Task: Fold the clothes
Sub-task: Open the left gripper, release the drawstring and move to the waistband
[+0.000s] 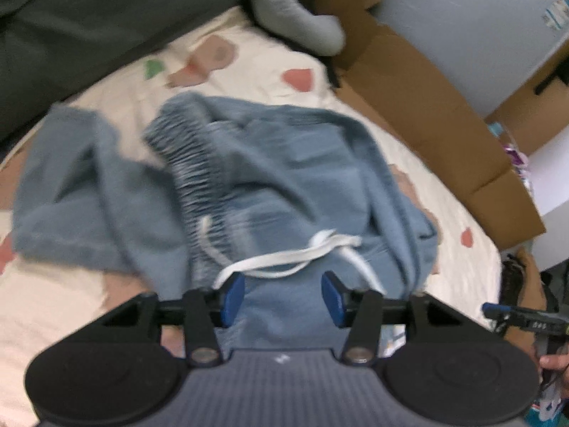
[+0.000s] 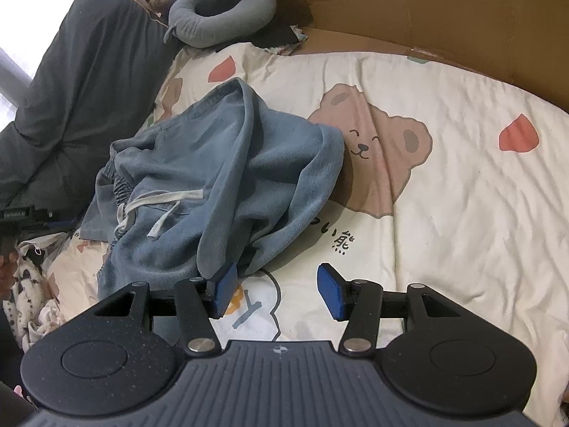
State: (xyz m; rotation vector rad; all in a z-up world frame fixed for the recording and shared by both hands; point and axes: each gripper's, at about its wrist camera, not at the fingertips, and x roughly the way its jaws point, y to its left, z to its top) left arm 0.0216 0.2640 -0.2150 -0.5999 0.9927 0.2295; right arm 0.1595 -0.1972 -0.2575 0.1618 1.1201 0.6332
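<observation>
Printed below the bear on the bedsheet (image 2: 444, 195), right of centre in the right wrist view, are dark characters, one reading 熊. Crumpled blue pants (image 2: 213, 178) with a white drawstring (image 1: 284, 259) lie centre-left on the bed. Both the left gripper (image 1: 282, 295) and right gripper (image 2: 277, 290) stand open, holding nothing. Bare sheet spreads to the right, up to the cardboard box (image 2: 426, 7) along the upper edge.
</observation>
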